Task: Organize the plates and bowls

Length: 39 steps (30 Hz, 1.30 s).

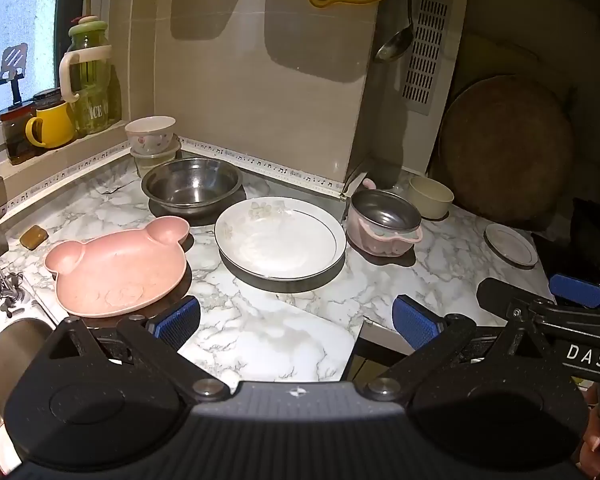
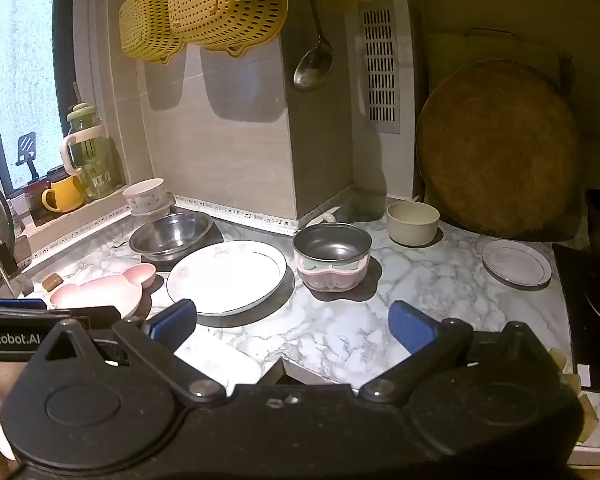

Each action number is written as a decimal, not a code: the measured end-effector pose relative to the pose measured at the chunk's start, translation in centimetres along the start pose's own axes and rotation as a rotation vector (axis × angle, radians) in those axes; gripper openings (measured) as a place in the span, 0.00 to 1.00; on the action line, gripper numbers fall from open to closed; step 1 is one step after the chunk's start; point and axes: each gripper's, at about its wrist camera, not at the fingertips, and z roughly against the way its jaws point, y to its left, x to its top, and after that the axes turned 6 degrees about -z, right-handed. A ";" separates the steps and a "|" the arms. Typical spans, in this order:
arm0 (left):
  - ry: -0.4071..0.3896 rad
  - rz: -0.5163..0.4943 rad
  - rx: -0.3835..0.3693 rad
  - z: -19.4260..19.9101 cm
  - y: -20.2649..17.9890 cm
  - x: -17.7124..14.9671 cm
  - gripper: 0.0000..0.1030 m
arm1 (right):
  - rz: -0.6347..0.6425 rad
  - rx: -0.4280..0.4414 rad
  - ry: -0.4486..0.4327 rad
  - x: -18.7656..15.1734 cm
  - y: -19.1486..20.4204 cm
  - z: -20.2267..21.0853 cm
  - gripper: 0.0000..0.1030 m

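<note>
Marble table carries scattered dishes, white plate just ahead of the left tool and steel bowl ahead of the right tool, both empty, spread wide; nothing gathered yet, so a first reach looks next.

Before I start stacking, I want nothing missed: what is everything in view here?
Bear-shaped plate: one, pink, counter front left.
Large plate: one, white, counter centre.
Small plate: one, white, counter right.
Steel bowl: one, silver, behind the pink plate.
Handled bowl: one, pink with steel lining, right of the large plate.
Cream bowl: one, back right.
Floral bowl: one, white, stacked on a clear container in the corner.
Colanders: two, yellow, hanging on the wall.
Ladle: one, metal, hanging.
Mug: one, yellow, windowsill.
Round board: one, brown, leaning at right.
Left gripper: open, empty.
Right gripper: open, empty.
</note>
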 end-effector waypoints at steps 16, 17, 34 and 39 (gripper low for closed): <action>-0.023 -0.037 -0.032 0.8 -0.6 0.0 1.00 | -0.020 -0.031 -0.022 0.1 -0.2 1.7 1.00; -0.023 -0.038 -0.034 0.8 -0.6 0.0 1.00 | -0.022 -0.033 -0.022 0.0 -0.2 1.7 1.00; -0.026 -0.069 -0.063 1.0 -1.3 0.3 1.00 | -0.042 -0.066 -0.032 0.5 -0.4 2.7 1.00; -0.030 -0.069 -0.065 0.9 -1.3 0.5 1.00 | -0.043 -0.066 -0.033 0.3 -0.3 2.7 1.00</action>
